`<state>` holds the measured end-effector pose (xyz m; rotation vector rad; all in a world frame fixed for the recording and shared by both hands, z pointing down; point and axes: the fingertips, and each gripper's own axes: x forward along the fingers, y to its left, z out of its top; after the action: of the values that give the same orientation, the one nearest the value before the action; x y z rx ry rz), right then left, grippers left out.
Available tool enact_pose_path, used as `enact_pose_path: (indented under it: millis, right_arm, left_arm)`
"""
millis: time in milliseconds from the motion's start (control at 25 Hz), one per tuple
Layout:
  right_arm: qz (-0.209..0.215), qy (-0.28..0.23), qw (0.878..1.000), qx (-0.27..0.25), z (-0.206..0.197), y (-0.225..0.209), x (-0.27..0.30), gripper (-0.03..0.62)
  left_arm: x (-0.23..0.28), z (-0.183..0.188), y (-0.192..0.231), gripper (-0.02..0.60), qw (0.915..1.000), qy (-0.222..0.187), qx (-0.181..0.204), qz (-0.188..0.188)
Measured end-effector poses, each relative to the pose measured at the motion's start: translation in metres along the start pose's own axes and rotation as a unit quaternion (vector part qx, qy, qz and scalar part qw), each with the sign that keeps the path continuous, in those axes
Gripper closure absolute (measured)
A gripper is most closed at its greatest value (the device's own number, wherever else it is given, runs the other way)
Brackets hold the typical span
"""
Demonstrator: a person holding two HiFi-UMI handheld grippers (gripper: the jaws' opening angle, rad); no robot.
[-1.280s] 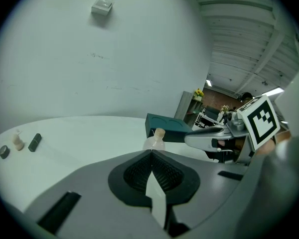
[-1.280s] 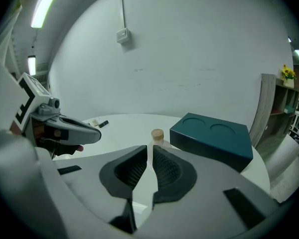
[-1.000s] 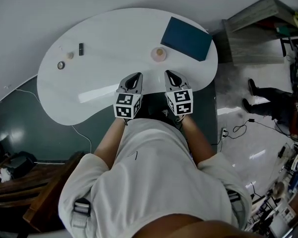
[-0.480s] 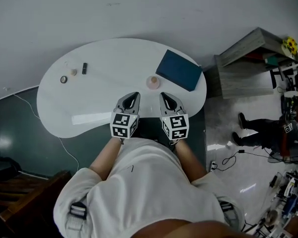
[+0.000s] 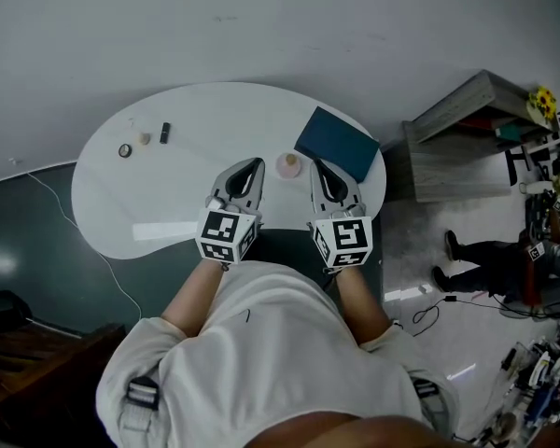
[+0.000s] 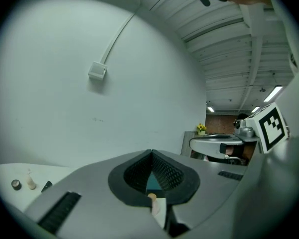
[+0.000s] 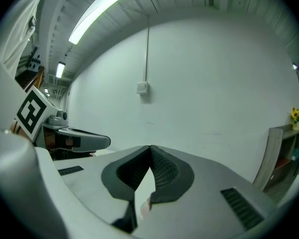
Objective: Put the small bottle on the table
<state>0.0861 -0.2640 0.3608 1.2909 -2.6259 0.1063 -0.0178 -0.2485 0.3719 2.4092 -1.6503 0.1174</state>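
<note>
Item: small bottle. Location: on the white counter, between the tips of the two grippers and touching neither, just beside the near corner of a blue pad. Orientation: appears to stand upright, long axis vertical, tan cap pointing up; from the head view only the round top and pinkish shoulder show, so height and shape are hard to judge.

Left gripper: jaws clenched, tips meeting, nothing held. Through the slit beneath the tips its own view shows a sliver of the bottle's cap and pale body against the blue pad; the base is cut off by the gripper body.

Right gripper: jaws clenched, empty. A pale smudge in its slit cannot be identified.

Other items, far left of the counter, well apart from the bottle: ring, cream piece, dark piece; all too small to identify.
</note>
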Motion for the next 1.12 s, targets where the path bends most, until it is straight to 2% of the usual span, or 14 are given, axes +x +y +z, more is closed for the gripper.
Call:
enact_pose_path:
  millis: [200,400,1120]
  right_arm:
    - [-0.015,-0.032,0.999,-0.009,0.029,-0.011,-0.006,0.597]
    - [-0.023,-0.038,0.999,-0.012,0.034,-0.011,-0.007,0.597]
    - [-0.028,-0.033,0.999,-0.021,0.032,-0.009,-0.013,0.597]
  left_arm:
    - [-0.008,0.038,0.004,0.569,0.9987,-0.044,0.022,0.009]
    - [-0.016,0.059,0.003,0.569,0.9971,-0.07,0.031,0.006]
    - [-0.015,0.054,-0.001,0.569,0.9974,-0.065,0.032,0.003]
